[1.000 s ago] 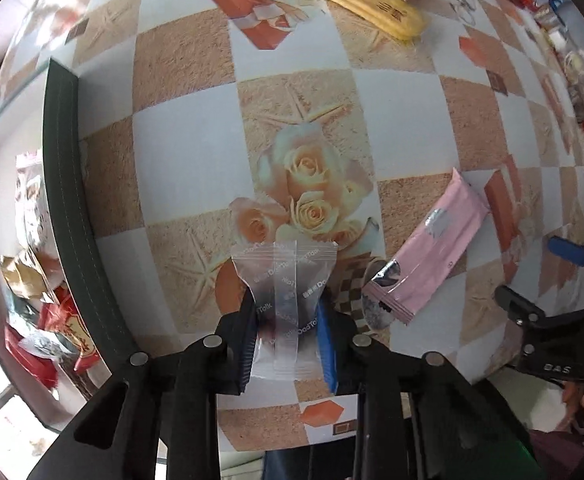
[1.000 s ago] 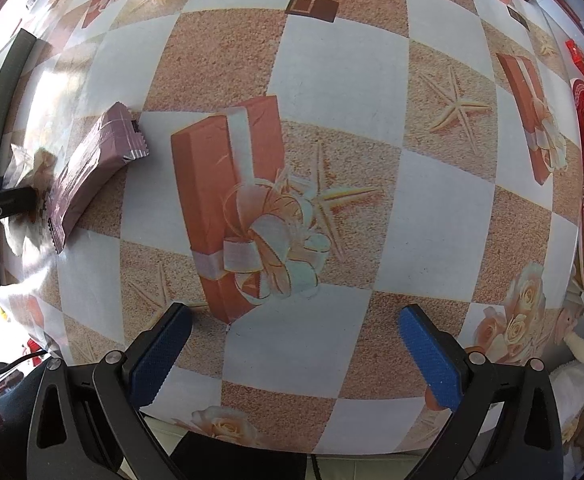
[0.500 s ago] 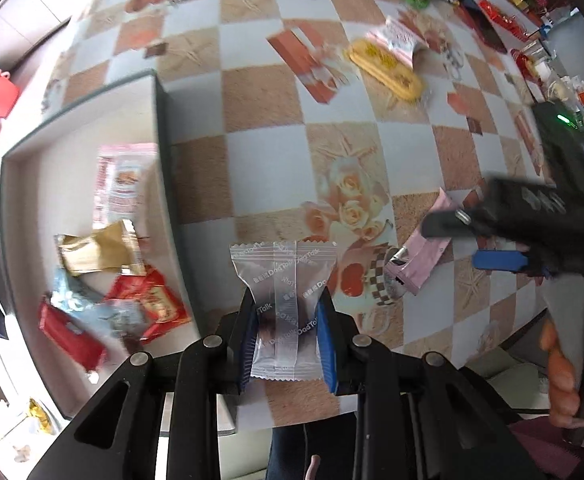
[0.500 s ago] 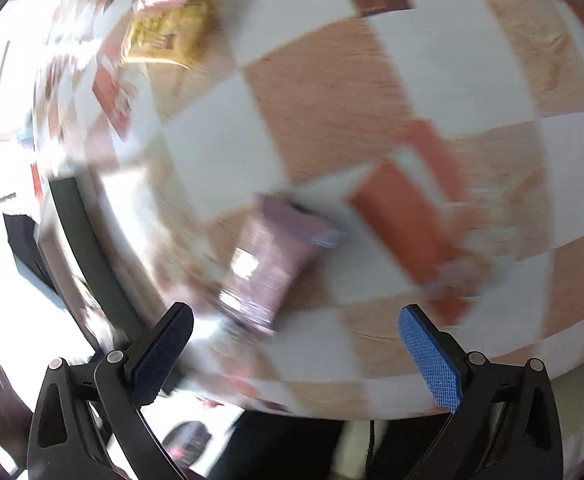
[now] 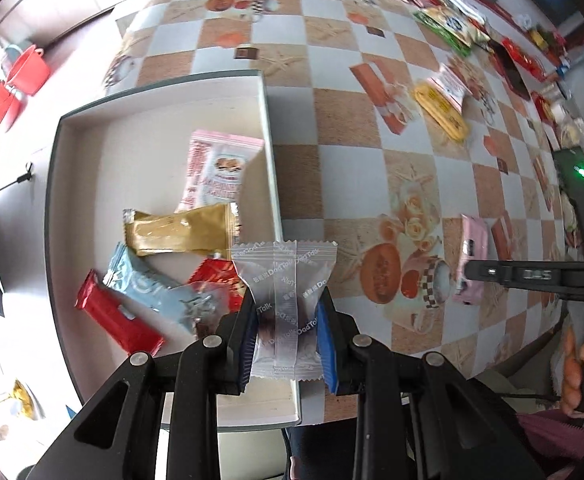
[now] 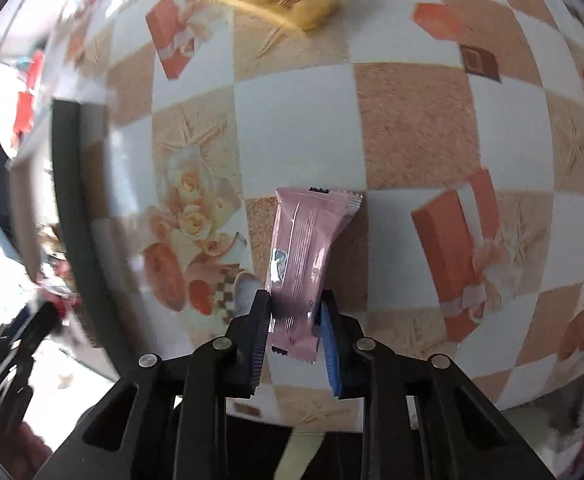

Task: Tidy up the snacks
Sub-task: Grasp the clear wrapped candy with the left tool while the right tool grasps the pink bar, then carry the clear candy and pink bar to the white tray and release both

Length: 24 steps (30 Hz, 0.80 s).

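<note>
The left tongs (image 5: 285, 334) grip a clear packet (image 5: 283, 300) above the box (image 5: 269, 128), while the right tongs (image 6: 294, 332) have just closed on a pink packet (image 6: 306, 248).

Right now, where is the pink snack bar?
In the right wrist view the pink snack bar sits centre frame, pinched at its near end by the right gripper, over the checked tablecloth.
</note>
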Each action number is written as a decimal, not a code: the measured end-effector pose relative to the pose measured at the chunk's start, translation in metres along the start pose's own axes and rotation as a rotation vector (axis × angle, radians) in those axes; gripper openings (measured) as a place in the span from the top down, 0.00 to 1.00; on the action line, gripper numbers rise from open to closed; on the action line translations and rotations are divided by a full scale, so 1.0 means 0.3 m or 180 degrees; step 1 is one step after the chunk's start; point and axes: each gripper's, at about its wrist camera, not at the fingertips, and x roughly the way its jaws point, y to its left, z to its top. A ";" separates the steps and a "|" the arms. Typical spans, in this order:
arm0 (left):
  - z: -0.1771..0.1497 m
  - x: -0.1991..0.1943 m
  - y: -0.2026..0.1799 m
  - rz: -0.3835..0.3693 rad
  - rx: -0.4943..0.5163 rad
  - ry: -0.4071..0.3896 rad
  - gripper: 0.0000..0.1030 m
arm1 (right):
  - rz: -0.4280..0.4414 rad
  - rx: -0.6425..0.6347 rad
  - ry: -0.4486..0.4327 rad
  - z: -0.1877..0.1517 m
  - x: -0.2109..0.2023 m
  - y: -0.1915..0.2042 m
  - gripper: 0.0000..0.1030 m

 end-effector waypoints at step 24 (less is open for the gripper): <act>-0.047 0.000 0.179 0.0157 -0.0439 -0.0082 0.71 | -0.0560 -0.0369 0.0110 -0.016 0.108 0.143 0.76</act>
